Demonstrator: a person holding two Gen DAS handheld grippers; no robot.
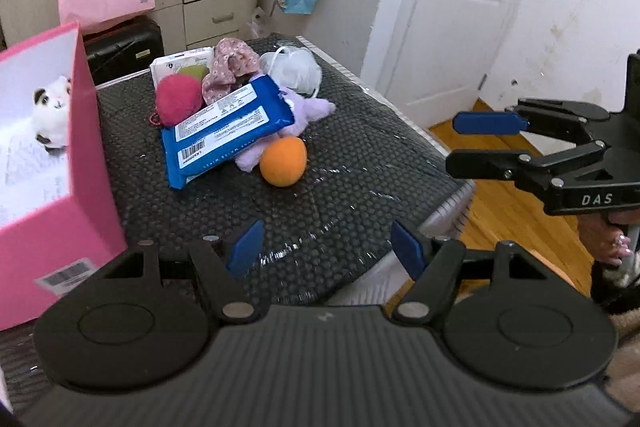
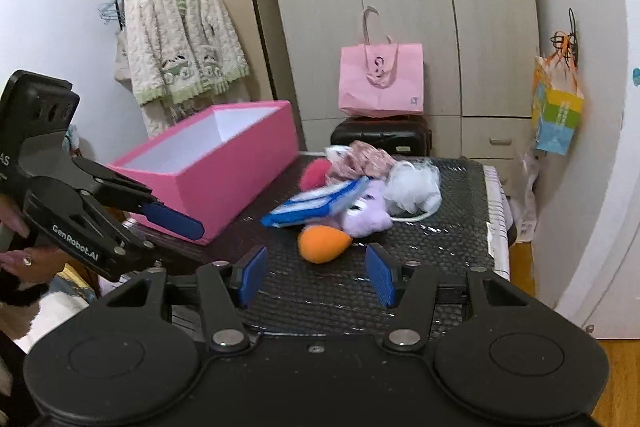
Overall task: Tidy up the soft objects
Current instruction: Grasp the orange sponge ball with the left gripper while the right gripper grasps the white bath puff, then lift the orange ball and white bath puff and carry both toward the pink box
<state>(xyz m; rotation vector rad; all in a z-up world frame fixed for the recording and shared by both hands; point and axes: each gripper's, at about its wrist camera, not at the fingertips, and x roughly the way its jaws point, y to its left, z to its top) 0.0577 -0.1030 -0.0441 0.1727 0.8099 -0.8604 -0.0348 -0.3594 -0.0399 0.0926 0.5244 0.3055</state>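
**Soft objects piled beside the pink box**

The soft objects lie in a loose heap on the dark, bumpy tabletop (image 1: 340,195), just right of an open pink box (image 1: 86,163) with a white inside. A small white-and-black panda plush (image 1: 52,115) already sits in the box. In the heap, from left to right: a magenta pompom (image 1: 178,99) in front of a white wipes pack (image 1: 176,63), a blue wipes pack (image 1: 228,131) lying tilted across the top, a crumpled floral pink cloth (image 1: 234,67) behind it, a lilac plush toy (image 1: 308,109) partly under the blue pack, an orange egg-shaped sponge (image 1: 283,161) touching the plush at the front, and a white mesh bath pouf (image 1: 296,69) at the far right.

The left gripper (image 1: 326,251) hovers over the near tabletop, its blue-padded fingers (image 1: 245,247) spread apart with nothing between them. The right gripper (image 2: 316,275), held by a hand (image 1: 612,239), likewise has its fingers parted and empty, near the orange sponge but apart from it.
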